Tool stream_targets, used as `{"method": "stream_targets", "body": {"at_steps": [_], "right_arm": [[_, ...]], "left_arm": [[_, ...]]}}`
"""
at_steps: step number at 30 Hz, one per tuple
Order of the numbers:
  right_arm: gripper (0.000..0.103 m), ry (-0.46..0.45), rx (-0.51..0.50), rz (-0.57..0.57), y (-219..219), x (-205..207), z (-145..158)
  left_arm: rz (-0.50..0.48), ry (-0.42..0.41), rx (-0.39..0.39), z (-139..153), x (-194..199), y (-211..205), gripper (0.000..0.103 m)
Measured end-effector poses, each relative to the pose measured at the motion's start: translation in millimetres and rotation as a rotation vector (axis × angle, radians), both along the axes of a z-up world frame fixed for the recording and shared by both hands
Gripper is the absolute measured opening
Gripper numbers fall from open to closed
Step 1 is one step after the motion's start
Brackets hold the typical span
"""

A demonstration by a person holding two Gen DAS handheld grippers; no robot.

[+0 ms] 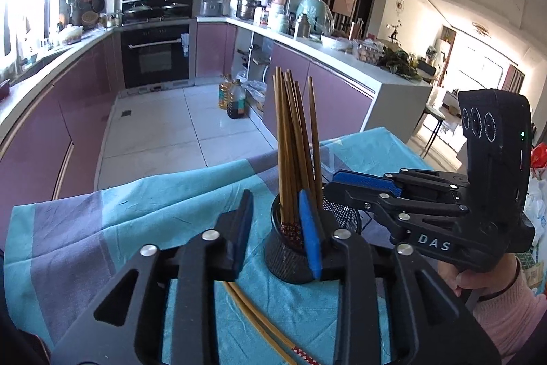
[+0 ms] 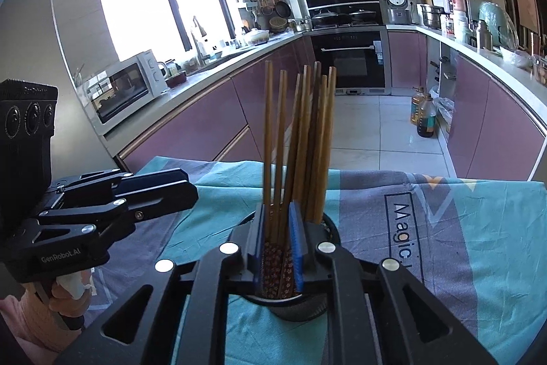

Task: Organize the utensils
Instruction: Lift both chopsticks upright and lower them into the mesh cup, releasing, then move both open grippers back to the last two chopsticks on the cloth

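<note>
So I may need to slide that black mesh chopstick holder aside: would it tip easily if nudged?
Probably yes. The mesh holder looks light and narrow, while the chopsticks stand far taller than it and lean outward, so it is likely top-heavy. The wrinkled cloth under it may snag the base, so a push low on its wall seems safer.

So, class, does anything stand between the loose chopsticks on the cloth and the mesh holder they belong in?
Yes. The right gripper sits at the mouth of the mesh holder, its open jaws straddling upright chopsticks there. The loose chopsticks lie on the cloth just in front, under the left gripper.
</note>
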State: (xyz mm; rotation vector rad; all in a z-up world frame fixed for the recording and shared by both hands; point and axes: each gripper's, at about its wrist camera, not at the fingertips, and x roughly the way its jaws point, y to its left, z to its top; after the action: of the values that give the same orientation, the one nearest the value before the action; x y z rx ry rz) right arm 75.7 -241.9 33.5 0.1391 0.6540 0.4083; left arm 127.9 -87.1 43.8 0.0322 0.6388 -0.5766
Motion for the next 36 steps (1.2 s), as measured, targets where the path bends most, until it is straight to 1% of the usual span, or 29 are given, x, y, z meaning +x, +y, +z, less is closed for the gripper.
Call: {"method": "stream_targets", "body": {"at_steps": [1,2,4,5,6,7,8,9,10,11,13,16,19,21,23,26,29,30,32,36], "right_arm": [[0.023,-0.010,0.000,0.004,1,-4,1],[0.028,-0.025,-0.003,0.008,3,-11,3],[0.029,-0.046,-0.001,0.030,6,-23,7],[0.030,-0.052,0.002,0.041,7,-28,8],[0.033,-0.058,0.001,0.054,9,-33,8],[0.035,-0.064,-0.002,0.070,13,-40,9],[0.038,-0.063,-0.005,0.081,15,-44,8],[0.039,-0.059,-0.010,0.095,19,-48,6],[0.040,-0.053,-0.015,0.109,23,-52,4],[0.041,-0.043,-0.022,0.126,29,-56,0],[0.042,-0.017,-0.059,0.144,41,-61,-13],[0.043,0.047,-0.080,0.163,54,-60,-35],[0.043,0.104,-0.103,0.167,63,-57,-56],[0.043,0.138,-0.098,0.175,67,-56,-66],[0.043,0.163,-0.117,0.172,72,-54,-76],[0.043,0.193,-0.132,0.171,78,-53,-87],[0.042,0.210,-0.142,0.160,81,-53,-93],[0.039,0.215,-0.141,0.156,81,-54,-95],[0.035,0.224,-0.144,0.148,82,-54,-97],[0.031,0.233,-0.144,0.144,83,-55,-101]], "left_arm": [[0.006,-0.015,-0.003,1,-5,4,0.035],[0.008,-0.026,-0.007,2,-10,8,0.044],[0.022,-0.040,-0.022,0,-22,18,0.050],[0.028,-0.048,-0.028,0,-27,23,0.056],[0.036,-0.053,-0.029,-2,-32,28,0.059],[0.055,-0.057,-0.026,-3,-36,33,0.066],[0.076,-0.064,-0.022,-7,-41,39,0.068],[0.081,-0.064,-0.020,-10,-46,44,0.069],[0.087,-0.061,-0.018,-12,-48,47,0.072],[0.112,-0.056,-0.015,-17,-52,53,0.080],[0.142,-0.050,-0.013,-26,-58,63,0.087],[0.208,-0.040,0.025,-43,-65,74,0.094],[0.255,-0.023,0.083,-64,-71,80,0.094],[0.266,0.009,0.092,-76,-73,84,0.094],[0.281,0.031,0.112,-87,-74,86,0.094],[0.288,0.069,0.119,-100,-72,82,0.094],[0.288,0.080,0.136,-106,-72,80,0.094],[0.286,0.083,0.139,-106,-72,78,0.093],[0.278,0.088,0.146,-110,-72,76,0.090],[0.257,0.100,0.159,-114,-72,70,0.085]]}}
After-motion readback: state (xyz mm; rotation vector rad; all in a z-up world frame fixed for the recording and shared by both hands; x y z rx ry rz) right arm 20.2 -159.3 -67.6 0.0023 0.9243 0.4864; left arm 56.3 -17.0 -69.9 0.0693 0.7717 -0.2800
